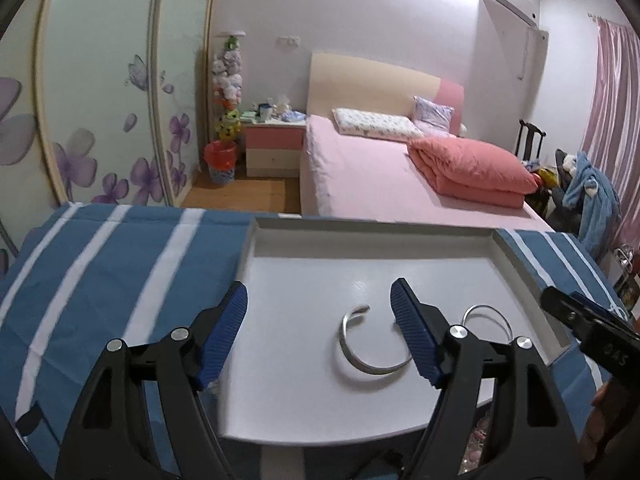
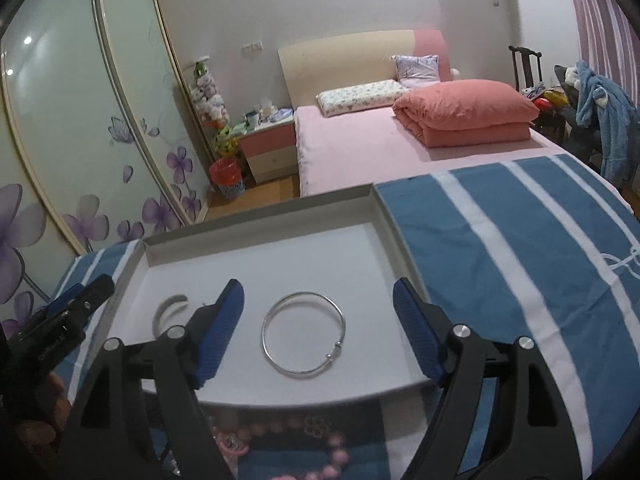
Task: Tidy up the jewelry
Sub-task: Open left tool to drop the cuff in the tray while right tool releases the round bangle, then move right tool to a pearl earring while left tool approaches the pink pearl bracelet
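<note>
Over the shallow white cardboard tray (image 1: 520, 256) on the blue-and-white striped cloth (image 1: 100, 264), my left gripper (image 1: 320, 334) and right gripper (image 2: 318, 330) both stand wide open, holding nothing. The open silver cuff bangle (image 1: 370, 344) lies left of centre and the thin round silver bangle (image 2: 304, 334) beside it toward the tray's right edge, apart, probably to keep them untangled. Pink beads (image 2: 328, 448), blurred, wait at the near edge.

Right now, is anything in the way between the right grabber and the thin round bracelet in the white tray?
No, nothing visible is. The right gripper is open and the thin bracelet lies bare on the white tray, in line with the gap. The open cuff bracelet lies off to the left, apart from it.
</note>
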`<state>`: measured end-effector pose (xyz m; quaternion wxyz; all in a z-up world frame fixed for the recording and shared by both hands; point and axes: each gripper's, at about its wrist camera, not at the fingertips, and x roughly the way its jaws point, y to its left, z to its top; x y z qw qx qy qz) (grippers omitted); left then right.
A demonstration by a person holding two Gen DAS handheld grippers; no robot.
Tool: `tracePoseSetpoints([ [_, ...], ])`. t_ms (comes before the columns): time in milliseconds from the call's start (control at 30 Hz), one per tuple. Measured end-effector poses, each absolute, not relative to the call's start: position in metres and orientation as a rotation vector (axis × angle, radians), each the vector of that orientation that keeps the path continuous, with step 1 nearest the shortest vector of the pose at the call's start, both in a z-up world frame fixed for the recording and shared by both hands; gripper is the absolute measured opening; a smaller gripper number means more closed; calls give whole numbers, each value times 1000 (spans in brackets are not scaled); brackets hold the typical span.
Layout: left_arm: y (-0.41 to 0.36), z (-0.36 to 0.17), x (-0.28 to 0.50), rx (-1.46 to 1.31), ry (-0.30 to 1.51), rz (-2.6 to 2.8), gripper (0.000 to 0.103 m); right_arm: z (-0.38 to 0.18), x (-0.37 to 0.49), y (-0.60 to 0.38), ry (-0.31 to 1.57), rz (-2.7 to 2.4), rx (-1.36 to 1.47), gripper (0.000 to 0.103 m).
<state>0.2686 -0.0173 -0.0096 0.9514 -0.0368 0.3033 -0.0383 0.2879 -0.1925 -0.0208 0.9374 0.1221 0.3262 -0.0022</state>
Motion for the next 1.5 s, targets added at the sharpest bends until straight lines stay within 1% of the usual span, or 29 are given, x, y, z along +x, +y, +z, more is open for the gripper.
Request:
tracePoseSetpoints([
  [333,3,4,208,-69,564,-64,74,-3,230,-203,638,7,226,75],
  [533,13,-10,166,-63,602,-83,74,-22,196,-206,713,16,170,73],
  [633,10,-18,151,-42,631,-101,74,-38,180,-205,777,30,139,64],
  [800,3,-31,134,-8,675,-141,74,-64,165,-202,864,60,123,45],
  [867,-2,-36,131,-1,693,-162,74,-69,163,-198,880,70,115,41],
  [1000,-12,-43,122,23,709,-189,74,-74,166,-186,901,81,86,34],
  [1233,-22,-53,116,41,728,-210,73,-79,171,-178,905,61,67,30],
  [1267,-23,-54,116,42,731,-212,73,-79,172,-179,905,57,60,27],
  [1367,-27,-58,115,49,741,-221,73,-80,173,-175,899,34,16,14],
  [1433,-29,-60,114,56,749,-230,72,-80,171,-175,900,39,2,14],
  [1500,-33,-63,115,68,765,-242,68,-80,167,-176,898,40,-8,14],
])
